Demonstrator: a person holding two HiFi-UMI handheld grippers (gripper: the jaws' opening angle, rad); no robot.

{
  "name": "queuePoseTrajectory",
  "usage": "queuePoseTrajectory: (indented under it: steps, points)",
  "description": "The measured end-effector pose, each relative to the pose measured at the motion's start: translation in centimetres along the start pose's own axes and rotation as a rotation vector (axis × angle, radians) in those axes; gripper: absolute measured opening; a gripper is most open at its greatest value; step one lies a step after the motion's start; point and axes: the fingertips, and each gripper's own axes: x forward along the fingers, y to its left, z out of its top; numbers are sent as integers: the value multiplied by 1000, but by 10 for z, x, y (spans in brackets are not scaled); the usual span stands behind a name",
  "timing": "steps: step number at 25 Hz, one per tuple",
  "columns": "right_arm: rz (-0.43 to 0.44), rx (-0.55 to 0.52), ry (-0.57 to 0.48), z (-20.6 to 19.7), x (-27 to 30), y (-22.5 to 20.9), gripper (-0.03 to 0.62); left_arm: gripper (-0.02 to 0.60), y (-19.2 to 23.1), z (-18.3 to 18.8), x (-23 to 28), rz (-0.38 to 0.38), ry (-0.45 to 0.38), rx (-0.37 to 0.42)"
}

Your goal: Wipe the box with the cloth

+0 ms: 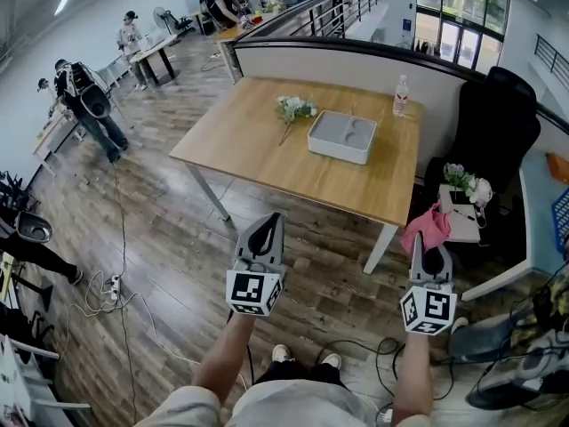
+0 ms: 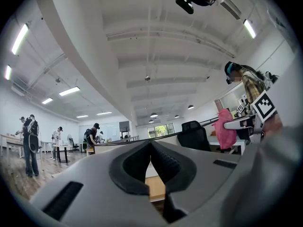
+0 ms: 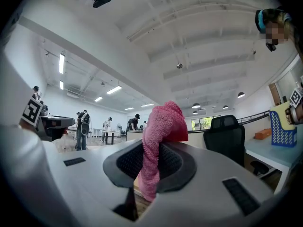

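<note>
No print I can actually read here, just the black-and-white square markers on my gripper cubes, and the bottle point(image 1: 401, 96) label is too small. My right gripper point(image 3: 157, 150) is clamped on the cloth point(image 3: 163, 122), a pink, fuzzy terry thing that's bunched up and pokes out above the ribbed dark pads point(image 3: 127, 162). My left gripper point(image 2: 151, 145) is pressed together with nothing in it. The box point(image 1: 342, 136) sits on the wooden table point(image 1: 258, 158), well ahead of both grippers. It's grey and rectangular, with rounded corners and two round dips on top. Flowers point(image 1: 293, 108) lie just beside it.
</note>
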Motion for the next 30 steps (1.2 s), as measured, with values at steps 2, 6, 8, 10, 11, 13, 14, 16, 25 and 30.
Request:
queuePoseTrajectory:
  steps: [2,6,8,10,11,13,14,16,25,30]
  points:
    - [-2,8,8,-6,-3,-11,66,14,-12,-4,2,-4,5,2]
    - [-7,12,16,-12,-7,-28,66,14,-27,-7,10,-13,13,-13]
    - [-6,12,18,-13,-7,-32,66,14,-30,-8,14,-12,13,-20]
    - [-6,11,18,-15,-5,-37,66,14,-34,-9,19,-14,12,-22]
    - [-6,9,17,-16,-3,-40,66,14,-36,-11,23,-19,12,-22]
    - [-6,-1,15,-20,1,-45,66,14,-41,-14,32,-32,13,-21]
    - [-8,-3,17,-21,3,-47,66,14,-42,-16,37,-35,13,-22]
    - [-16,-2,23,-20,9,-50,66,14,-40,-17,46,-36,9,-31]
    - [-64,-36,2,-8,57,-68,66,14,-27,-23,105,-80,-45,-65]
    - [-75,-43,-8,-3,104,-70,66,14,0,-25,142,-88,-58,-64]
